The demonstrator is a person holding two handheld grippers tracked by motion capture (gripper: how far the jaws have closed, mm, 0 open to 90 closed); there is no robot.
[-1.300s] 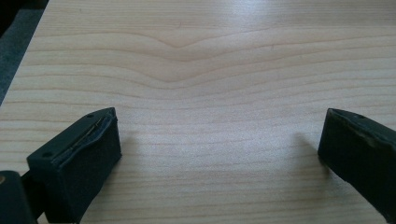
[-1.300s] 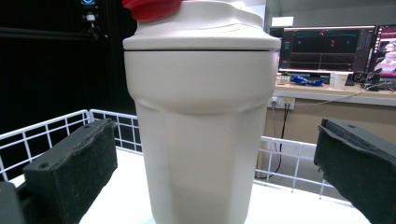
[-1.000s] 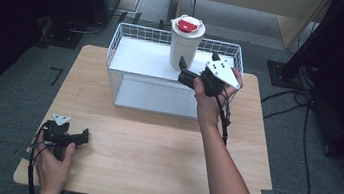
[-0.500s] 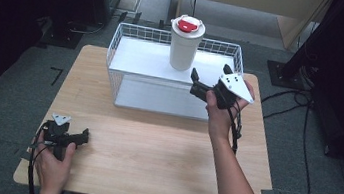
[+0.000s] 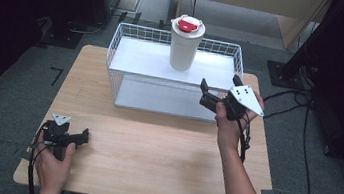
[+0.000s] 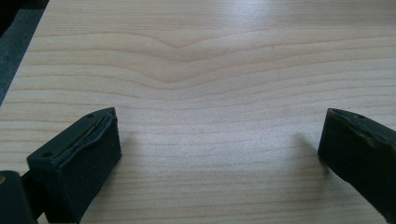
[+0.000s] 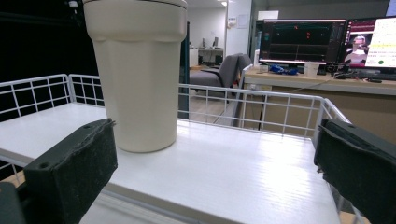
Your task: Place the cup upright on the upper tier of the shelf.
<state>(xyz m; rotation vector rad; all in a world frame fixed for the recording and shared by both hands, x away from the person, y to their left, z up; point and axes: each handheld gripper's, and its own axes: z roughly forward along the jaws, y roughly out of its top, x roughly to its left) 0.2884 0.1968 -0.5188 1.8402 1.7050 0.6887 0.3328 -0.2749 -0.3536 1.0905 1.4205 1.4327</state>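
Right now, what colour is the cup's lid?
White with a red centre on the cup's lid, clearest in the high view.

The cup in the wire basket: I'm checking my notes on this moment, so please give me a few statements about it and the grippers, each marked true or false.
1. The cup stands upright on the white shelf of the wire basket. True.
2. The right gripper is shut on the cup. False: its jaws are open and apart from the cup.
3. The cup's lid is red in the middle. True.
4. The left gripper is inside the basket. False: it is low over the wooden table, jaws open.
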